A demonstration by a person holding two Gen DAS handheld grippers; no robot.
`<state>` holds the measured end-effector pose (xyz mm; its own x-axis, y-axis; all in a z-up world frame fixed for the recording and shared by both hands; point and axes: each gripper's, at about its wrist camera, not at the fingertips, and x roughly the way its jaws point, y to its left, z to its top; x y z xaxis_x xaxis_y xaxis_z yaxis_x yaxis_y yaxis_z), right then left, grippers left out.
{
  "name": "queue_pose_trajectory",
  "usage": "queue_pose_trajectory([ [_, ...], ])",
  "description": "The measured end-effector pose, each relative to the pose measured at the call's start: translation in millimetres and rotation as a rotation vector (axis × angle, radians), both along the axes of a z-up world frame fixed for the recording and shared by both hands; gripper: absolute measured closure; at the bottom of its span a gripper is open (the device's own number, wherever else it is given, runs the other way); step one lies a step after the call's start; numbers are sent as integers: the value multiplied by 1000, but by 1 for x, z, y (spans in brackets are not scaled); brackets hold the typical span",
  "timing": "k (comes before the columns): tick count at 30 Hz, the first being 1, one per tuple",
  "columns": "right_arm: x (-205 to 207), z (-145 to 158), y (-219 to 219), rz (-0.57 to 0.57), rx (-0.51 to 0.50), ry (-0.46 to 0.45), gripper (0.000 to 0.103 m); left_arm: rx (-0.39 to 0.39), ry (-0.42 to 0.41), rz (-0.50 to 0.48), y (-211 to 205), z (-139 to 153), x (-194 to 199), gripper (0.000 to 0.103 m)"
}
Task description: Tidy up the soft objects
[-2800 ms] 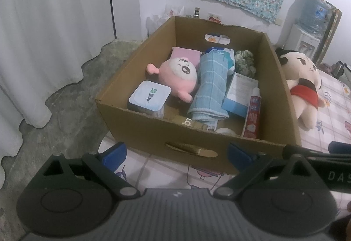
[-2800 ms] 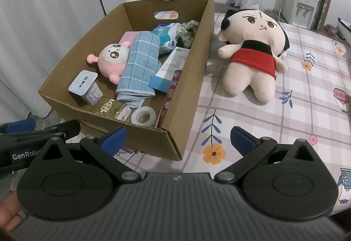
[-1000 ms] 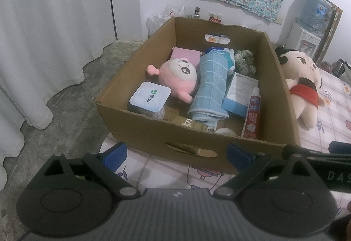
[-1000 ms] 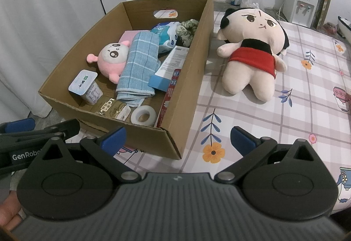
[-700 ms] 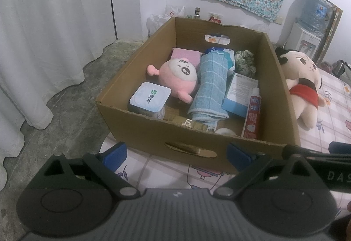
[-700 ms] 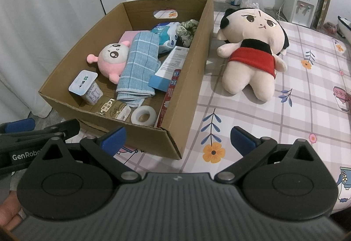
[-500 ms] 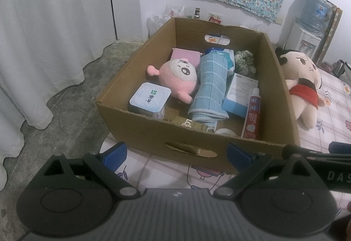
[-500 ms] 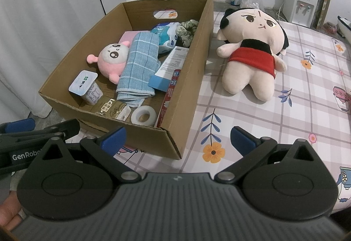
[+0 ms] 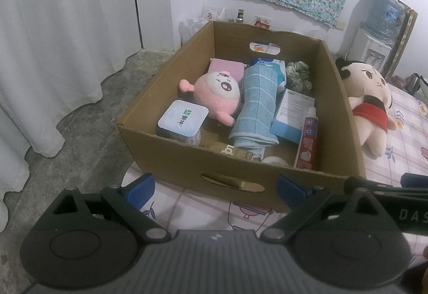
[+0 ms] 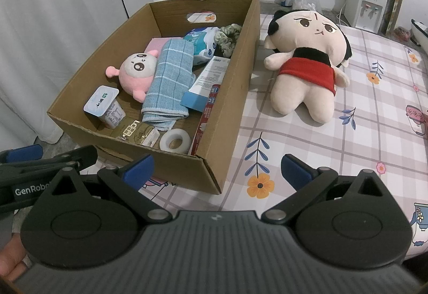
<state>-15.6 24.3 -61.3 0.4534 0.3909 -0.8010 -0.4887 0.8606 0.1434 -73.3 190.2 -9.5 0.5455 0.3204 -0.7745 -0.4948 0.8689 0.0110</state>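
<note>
Over the near edge of the bed, from the left wrist view, we look into an open cardboard box (image 9: 345,117) that sits at the mattress corner. Hard and soft goods lie mixed inside: a pink plush (image 9: 216,94) against a folded blue towel (image 9: 258,106), a green scrunchie (image 9: 298,77) toward the far wall, a sealed yogurt cup (image 9: 183,121), a toothpaste box (image 9: 307,138) and a blue-and-white carton (image 9: 291,114). We judge the box to be the sorting source, with soft pieces due to come out. Our left gripper (image 9: 215,187) hangs short of the box's front wall, jaws spread wide, holding nothing and touching nothing.

From the right wrist view, we see a large doll in a red dress (image 10: 307,63) lying on its back on the patterned bedsheet (image 10: 374,133), just beside the box's right wall and apart from it, which we read as the place where soft things are gathered. A roll of tape (image 10: 175,141) rests in the box's near corner. Our right gripper (image 10: 216,169) hovers above the sheet near that box corner, jaws equally wide, empty, clear of both box and doll.
</note>
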Motion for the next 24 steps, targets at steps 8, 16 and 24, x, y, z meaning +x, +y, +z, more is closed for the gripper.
queue_pose_trajectory([
  [8, 0, 0, 0, -1, 1, -1, 1, -1, 0, 0, 0, 0, 0, 5],
  [16, 0, 0, -1, 0, 1, 1, 1, 4, 2, 0, 0, 0, 0, 5],
  [24, -1, 0, 0, -5, 3, 7, 1, 2, 2, -1, -1, 0, 0, 5],
])
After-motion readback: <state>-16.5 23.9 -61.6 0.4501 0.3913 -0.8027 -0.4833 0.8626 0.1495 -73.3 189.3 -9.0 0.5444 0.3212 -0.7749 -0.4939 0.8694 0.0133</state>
